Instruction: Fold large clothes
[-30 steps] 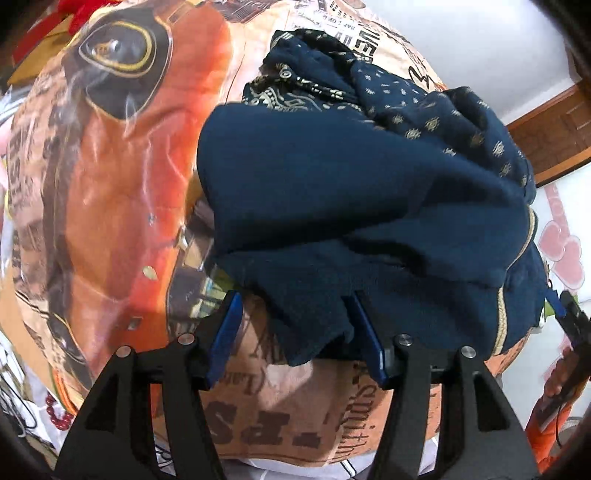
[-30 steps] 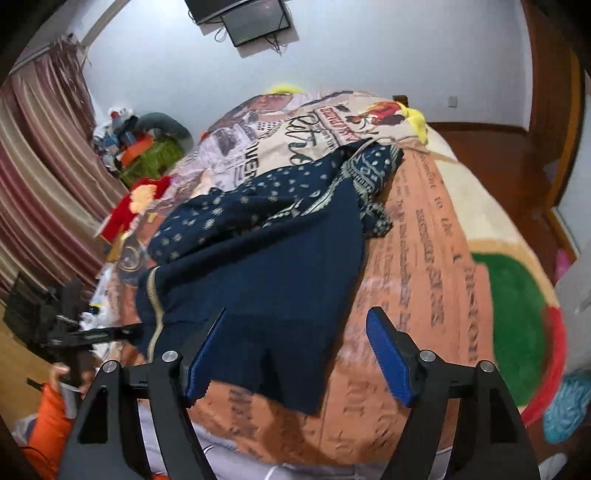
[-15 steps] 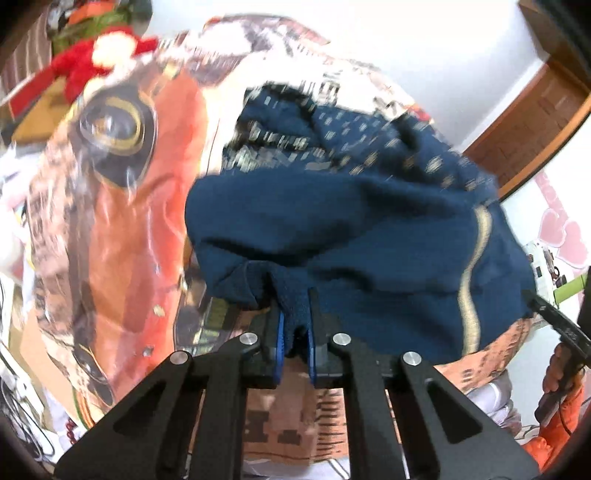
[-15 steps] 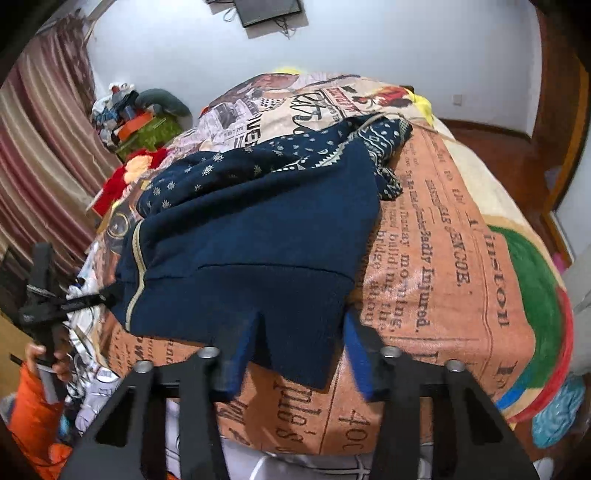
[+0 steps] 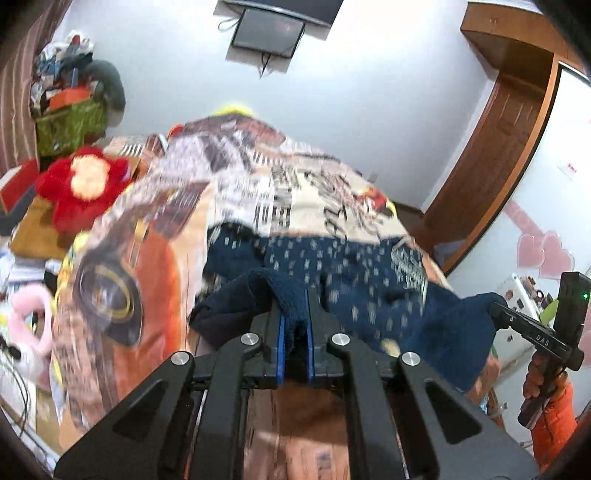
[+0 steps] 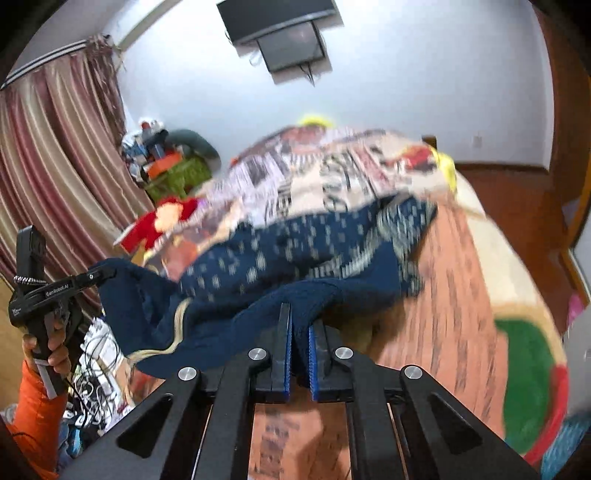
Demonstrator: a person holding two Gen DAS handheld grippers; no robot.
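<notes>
A large navy garment (image 5: pixel 362 280) with a gold-dotted lining lies on the bed, and its near edge is lifted off the cover. My left gripper (image 5: pixel 293 306) is shut on one bunched corner of the plain navy hem. In the right wrist view my right gripper (image 6: pixel 300 317) has its jaws closing tight on the hem (image 6: pixel 258 321), with cloth pinched between the blue pads. Each view also shows the other gripper holding its corner up: the right gripper (image 5: pixel 496 308) and the left gripper (image 6: pixel 105 274). The hem hangs slack between them.
The bed wears a newspaper-print orange cover (image 5: pixel 155 266). A red plush toy (image 5: pixel 83 188) and a heaped green basket (image 5: pixel 70 122) stand to the left. A wall screen (image 5: pixel 271 31) hangs behind, with a wooden door (image 5: pixel 491 155) on the right. The person's orange sleeve (image 6: pixel 35 413) shows.
Both grippers have shut on the near hem and risen, lifting the navy edge off the cover. Both views have tilted up, so the far wall and screen now show.
</notes>
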